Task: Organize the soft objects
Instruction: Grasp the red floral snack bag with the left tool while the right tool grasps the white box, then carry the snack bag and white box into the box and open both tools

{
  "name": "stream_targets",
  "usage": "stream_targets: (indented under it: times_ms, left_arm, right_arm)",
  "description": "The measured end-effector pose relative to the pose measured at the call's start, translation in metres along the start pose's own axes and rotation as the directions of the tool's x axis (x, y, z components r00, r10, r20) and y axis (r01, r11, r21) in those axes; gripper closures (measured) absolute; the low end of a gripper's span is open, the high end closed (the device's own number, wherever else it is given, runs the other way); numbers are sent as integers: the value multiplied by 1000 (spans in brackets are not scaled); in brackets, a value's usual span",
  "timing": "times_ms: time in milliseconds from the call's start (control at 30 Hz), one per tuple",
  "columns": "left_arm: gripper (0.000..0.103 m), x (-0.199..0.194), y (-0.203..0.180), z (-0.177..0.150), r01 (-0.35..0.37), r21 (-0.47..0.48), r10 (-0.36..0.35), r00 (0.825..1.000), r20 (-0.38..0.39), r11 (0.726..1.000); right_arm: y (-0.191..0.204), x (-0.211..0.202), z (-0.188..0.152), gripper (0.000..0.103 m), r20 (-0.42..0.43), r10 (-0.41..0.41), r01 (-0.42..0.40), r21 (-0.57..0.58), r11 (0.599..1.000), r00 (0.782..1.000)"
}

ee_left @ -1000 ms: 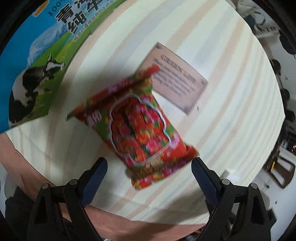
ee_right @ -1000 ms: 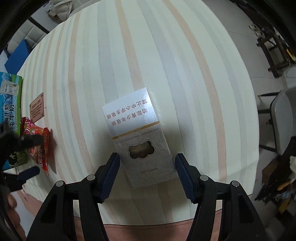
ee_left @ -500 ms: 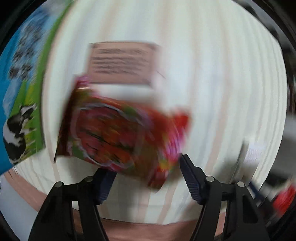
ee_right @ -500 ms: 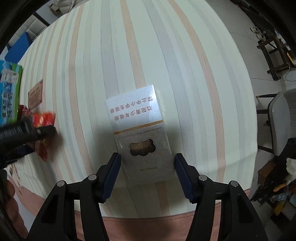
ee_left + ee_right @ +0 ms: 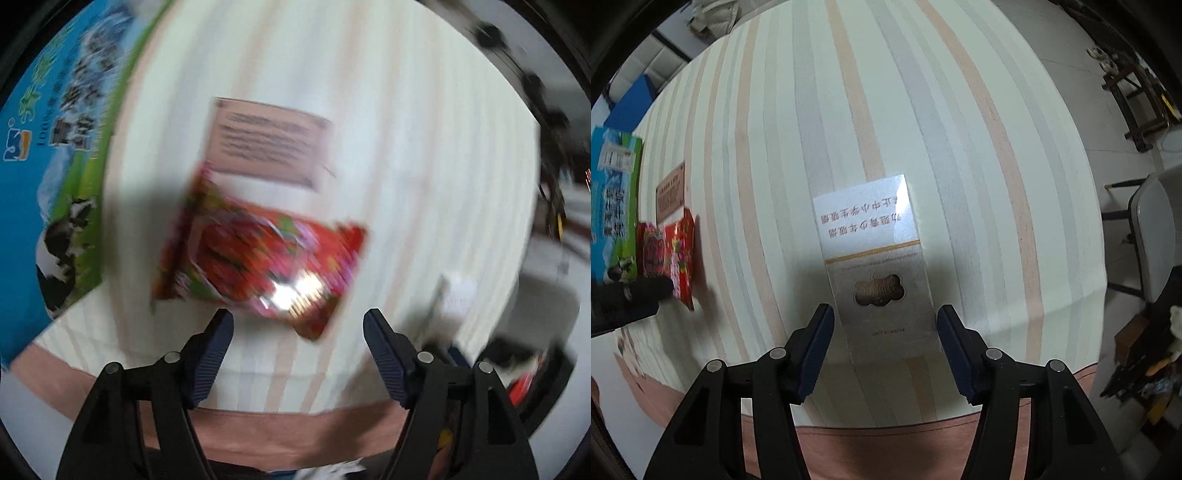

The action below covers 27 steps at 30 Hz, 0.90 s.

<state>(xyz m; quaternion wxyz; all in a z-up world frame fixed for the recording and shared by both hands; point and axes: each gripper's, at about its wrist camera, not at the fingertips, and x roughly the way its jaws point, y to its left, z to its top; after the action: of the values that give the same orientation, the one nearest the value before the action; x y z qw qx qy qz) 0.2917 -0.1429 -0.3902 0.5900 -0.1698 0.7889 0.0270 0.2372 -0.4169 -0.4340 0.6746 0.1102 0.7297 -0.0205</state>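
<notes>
A red flowered snack packet point(image 5: 258, 258) lies on the striped tablecloth, blurred by motion, just beyond my left gripper point(image 5: 297, 325), which is open and empty. The packet also shows at the far left of the right wrist view point(image 5: 670, 258). A silver-white flat box point(image 5: 875, 266) with printed characters lies on the cloth. My right gripper point(image 5: 884, 325) is open, its fingers either side of the box's near end, apart from it.
A blue and green milk carton point(image 5: 55, 177) lies left of the packet. A brown card point(image 5: 266, 142) lies beyond it. The table's front edge with pink cloth point(image 5: 886, 439) is near. Chairs point(image 5: 1152, 236) and floor clutter stand to the right.
The left gripper let go of the packet and drew back; its jaws opened wider. The packet now lies turned sideways on the cloth. The right gripper hardly moved.
</notes>
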Motion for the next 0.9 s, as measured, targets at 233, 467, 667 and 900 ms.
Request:
stream_targets:
  times_ms: [233,467,667,900]
  left_arm:
    - [31,26,8,29,-35,-107,26,996,-86,994]
    - [42,17,-29,29,-96,64,94,995,30,993]
    - [45,27,-76,3,-133,346,122,991,56,929]
    - [35,-9,-47,10,68,153,-70,997,11,986]
  right_arm:
    - [14,2,-9,42,20,11,-11,8,1000,1000]
    - [30,-2,-20,42,45,-6,6,-9,1000,999]
    - [22,-1,-25,43,40,-33,35,-37,999,999]
    - [-1,-5,-17,42,22,55,-56,55,997,998]
